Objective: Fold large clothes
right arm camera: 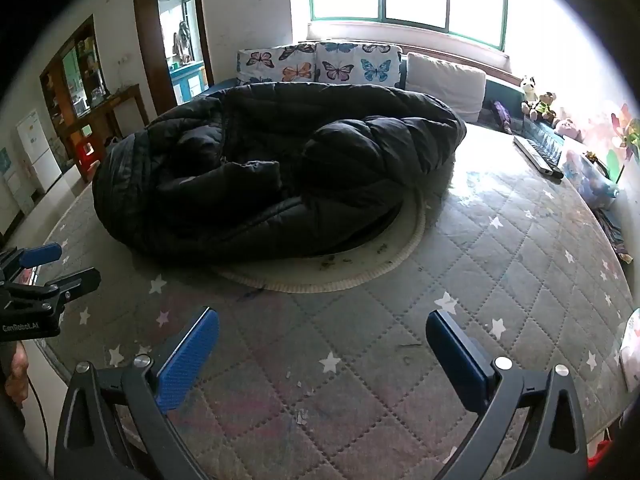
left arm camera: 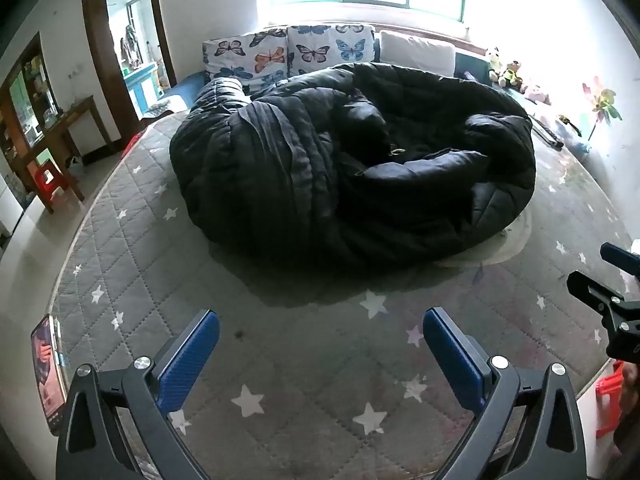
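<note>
A large black puffy down coat [left arm camera: 352, 160] lies crumpled in a heap on the grey quilted star-patterned mattress [left arm camera: 300, 360]. It also shows in the right wrist view [right arm camera: 272, 168], partly over a round pale mat [right arm camera: 384, 264]. My left gripper [left arm camera: 320, 320] is open and empty, above the mattress short of the coat. My right gripper [right arm camera: 322, 320] is open and empty, also short of the coat. The right gripper shows at the right edge of the left wrist view [left arm camera: 608, 280]; the left gripper shows at the left edge of the right wrist view [right arm camera: 48, 272].
Butterfly pillows [left arm camera: 288, 54] and a white pillow [left arm camera: 416, 52] line the back under a bright window. Stuffed toys [right arm camera: 540, 104] and a keyboard-like object [right arm camera: 538, 156] lie at the right. A wooden table [left arm camera: 60, 132], red stool [left arm camera: 48, 180] and doorway are left. A phone [left arm camera: 48, 372] lies at the mattress's left edge.
</note>
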The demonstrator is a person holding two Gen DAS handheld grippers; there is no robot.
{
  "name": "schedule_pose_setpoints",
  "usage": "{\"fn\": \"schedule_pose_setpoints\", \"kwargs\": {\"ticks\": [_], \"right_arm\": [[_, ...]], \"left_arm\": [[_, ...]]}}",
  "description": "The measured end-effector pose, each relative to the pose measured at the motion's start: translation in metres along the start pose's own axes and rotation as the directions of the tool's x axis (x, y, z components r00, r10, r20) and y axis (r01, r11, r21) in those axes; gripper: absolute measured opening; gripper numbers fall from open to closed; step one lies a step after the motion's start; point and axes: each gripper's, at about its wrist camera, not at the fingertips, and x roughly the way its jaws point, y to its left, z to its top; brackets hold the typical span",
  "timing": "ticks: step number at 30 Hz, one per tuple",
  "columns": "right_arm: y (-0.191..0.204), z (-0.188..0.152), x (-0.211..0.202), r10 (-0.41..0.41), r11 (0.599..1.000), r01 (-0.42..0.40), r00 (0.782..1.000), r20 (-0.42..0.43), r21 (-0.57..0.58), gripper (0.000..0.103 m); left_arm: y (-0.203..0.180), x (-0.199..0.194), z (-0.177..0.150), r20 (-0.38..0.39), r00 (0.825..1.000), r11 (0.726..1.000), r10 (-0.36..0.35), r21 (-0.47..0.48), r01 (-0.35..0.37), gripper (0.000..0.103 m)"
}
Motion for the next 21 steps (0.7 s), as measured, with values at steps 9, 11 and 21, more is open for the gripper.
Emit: {"fn": "schedule_pose_setpoints", "kwargs": {"ticks": [9, 11, 21], "right_arm": [[-0.0013, -0.0006, 0.0006, 0.001, 1.000, -0.001, 1.000, -0.003, -0.002, 0.103], [-0.0007, 0.0004, 0.0032, 0.002, 1.000, -0.002, 1.000, -0.005, -0.003, 0.103], [0.0025, 0.0011, 0.0070, 0.005, 1.000, -0.005, 1.000, -0.009, -0.014, 0.103]], "left_arm": [[-0.0013, 0.0068, 0.0019, -0.012, 1.000, 1.000, 0.015, -0.005, -0.015, 0.103], [-0.0010, 0.0064, 0.0026, -0.002, 1.000, 1.000, 0.025, -0.001, -0.025, 0.103], [-0.0052, 0.0075, 0.0047, 0.011, 0.999, 0.998, 0.035, 0.042, -0.035, 0.103]]}}
